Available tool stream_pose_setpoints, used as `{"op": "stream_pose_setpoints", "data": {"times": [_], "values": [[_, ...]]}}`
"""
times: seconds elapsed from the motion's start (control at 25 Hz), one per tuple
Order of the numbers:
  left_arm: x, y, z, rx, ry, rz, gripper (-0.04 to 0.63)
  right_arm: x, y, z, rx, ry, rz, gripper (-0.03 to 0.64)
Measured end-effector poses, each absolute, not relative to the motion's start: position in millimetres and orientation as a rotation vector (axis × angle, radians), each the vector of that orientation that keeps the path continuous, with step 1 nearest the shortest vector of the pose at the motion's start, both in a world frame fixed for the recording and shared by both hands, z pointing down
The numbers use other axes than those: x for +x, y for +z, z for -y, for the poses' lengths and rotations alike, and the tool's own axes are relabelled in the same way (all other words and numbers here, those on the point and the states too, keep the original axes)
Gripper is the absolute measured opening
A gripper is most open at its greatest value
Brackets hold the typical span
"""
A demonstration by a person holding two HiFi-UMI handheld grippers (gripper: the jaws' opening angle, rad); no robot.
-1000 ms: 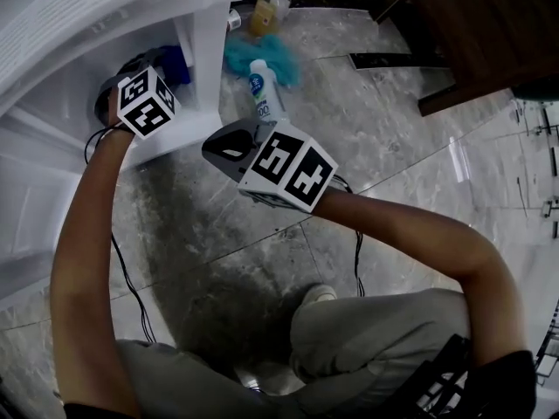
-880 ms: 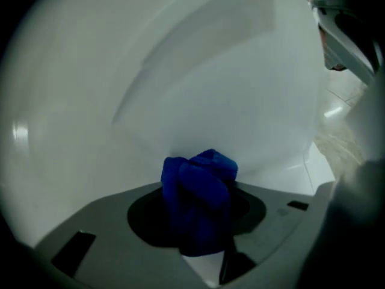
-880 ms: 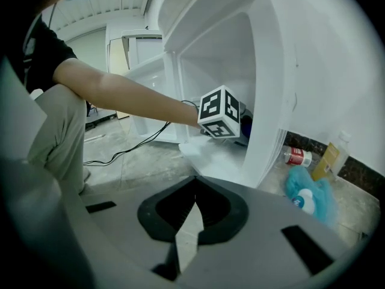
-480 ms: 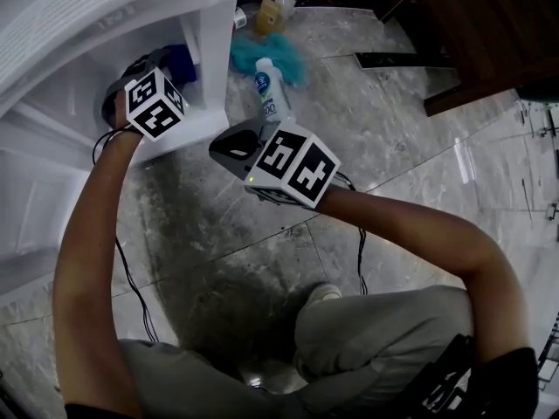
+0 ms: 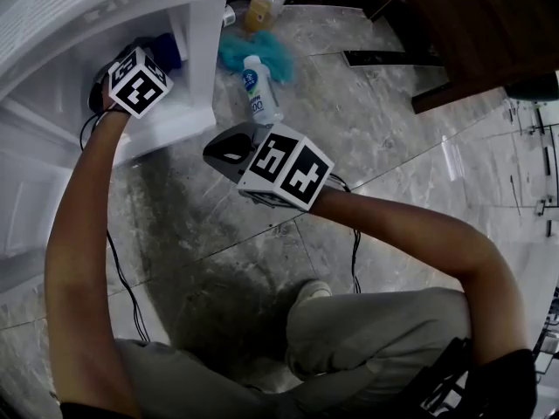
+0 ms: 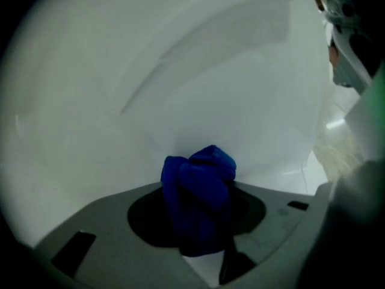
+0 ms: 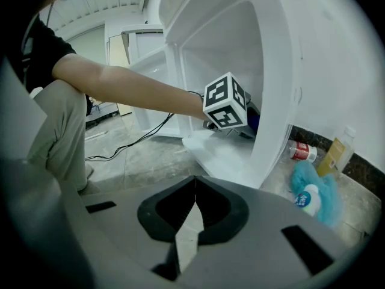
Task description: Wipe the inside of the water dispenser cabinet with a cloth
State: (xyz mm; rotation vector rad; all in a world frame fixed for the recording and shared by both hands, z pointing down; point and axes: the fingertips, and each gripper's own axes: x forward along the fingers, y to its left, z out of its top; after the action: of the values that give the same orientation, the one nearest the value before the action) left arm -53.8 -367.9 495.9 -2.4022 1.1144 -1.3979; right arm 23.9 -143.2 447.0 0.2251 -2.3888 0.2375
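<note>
We find the left gripper (image 6: 198,217) pinching a bunched blue cloth (image 6: 201,182): the jaws stand partly apart with the wad filling the gap between the pads and bulging out past the tips. The cloth's far end lies against or just short of the white inner wall of the water dispenser cabinet (image 6: 180,83); we cannot tell whether it touches. In the head view this gripper's marker cube (image 5: 137,81) sits within the cabinet opening, above the cabinet's white floor panel (image 5: 166,122), the person's left arm (image 5: 83,234) reaching in from below. The right gripper (image 7: 194,191) has its jaws pressed together with nothing between them. It hangs outside the cabinet, above the grey marble floor (image 5: 262,225), well apart from the cloth and pointing towards the opening. Beyond the cabinet's front post (image 5: 203,51), on the floor, lies a white bottle with a blue label (image 5: 258,94), resting partly on a teal fluffy cloth (image 5: 231,51). Behind these, near the wall, stand a yellowish bottle (image 5: 260,9) and, beside it, a red can (image 7: 302,152) on its side. A black cable (image 5: 122,278) runs from the left gripper across the floor. Dark wooden furniture (image 5: 472,24) occupies the far right.
</note>
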Motion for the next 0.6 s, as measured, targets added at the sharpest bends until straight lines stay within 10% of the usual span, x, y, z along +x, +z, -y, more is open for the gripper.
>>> {"op": "stream_pose_setpoints", "data": {"times": [0.6], "values": [[-57, 459, 157, -2.91, -1.459, -0.737, 0.163, -43, 418, 150, 0.116, 0.011, 2.377, -0.002]]}}
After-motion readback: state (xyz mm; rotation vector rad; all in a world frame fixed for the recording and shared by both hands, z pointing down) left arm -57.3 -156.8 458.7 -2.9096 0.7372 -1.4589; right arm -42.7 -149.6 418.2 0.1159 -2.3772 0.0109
